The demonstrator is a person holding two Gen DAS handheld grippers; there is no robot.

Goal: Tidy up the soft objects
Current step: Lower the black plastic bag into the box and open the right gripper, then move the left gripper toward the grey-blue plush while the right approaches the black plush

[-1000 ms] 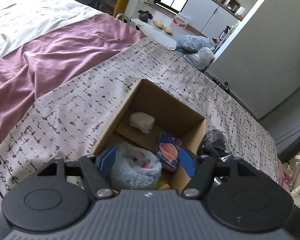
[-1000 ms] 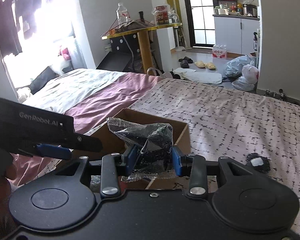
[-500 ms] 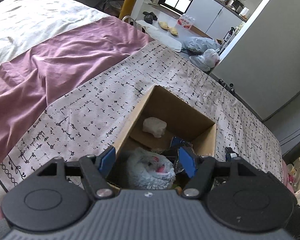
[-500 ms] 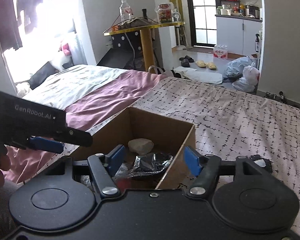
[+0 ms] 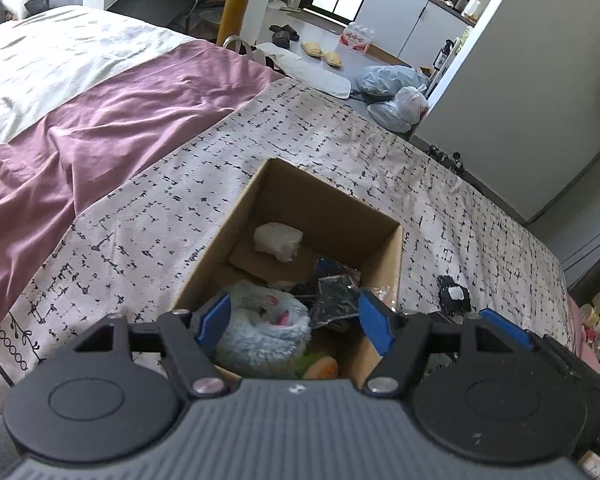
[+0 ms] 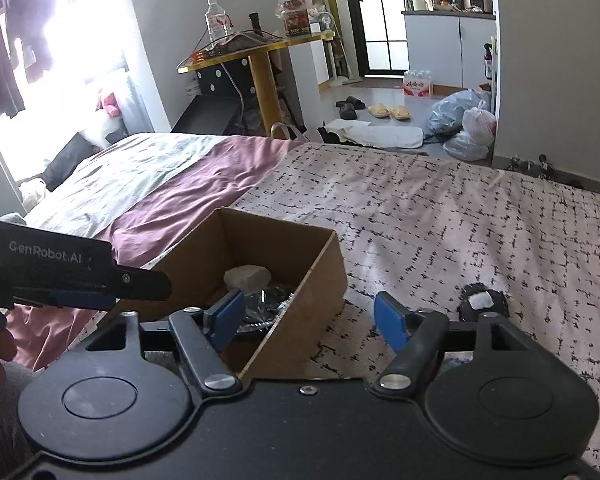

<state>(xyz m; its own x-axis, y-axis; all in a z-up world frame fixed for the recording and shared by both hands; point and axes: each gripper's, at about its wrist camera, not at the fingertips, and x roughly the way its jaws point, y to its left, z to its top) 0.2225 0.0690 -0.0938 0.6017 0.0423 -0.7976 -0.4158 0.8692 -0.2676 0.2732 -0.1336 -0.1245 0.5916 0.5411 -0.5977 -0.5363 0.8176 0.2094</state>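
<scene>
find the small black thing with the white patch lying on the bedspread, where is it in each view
Left wrist: the small black item lies low right, on the patterned bedspread right of the cardboard box.
Right wrist: it lies right of centre, again right of the box.
Shared landmark: the cardboard box.

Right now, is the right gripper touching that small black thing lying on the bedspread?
Apart. In the right wrist view, patterned bedspread shows between the opening right gripper and the small black item, and nothing sits between its pads.

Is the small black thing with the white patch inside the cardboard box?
No, the black thing with the white patch lies on the patterned bedspread, to the right of the cardboard box.
</scene>
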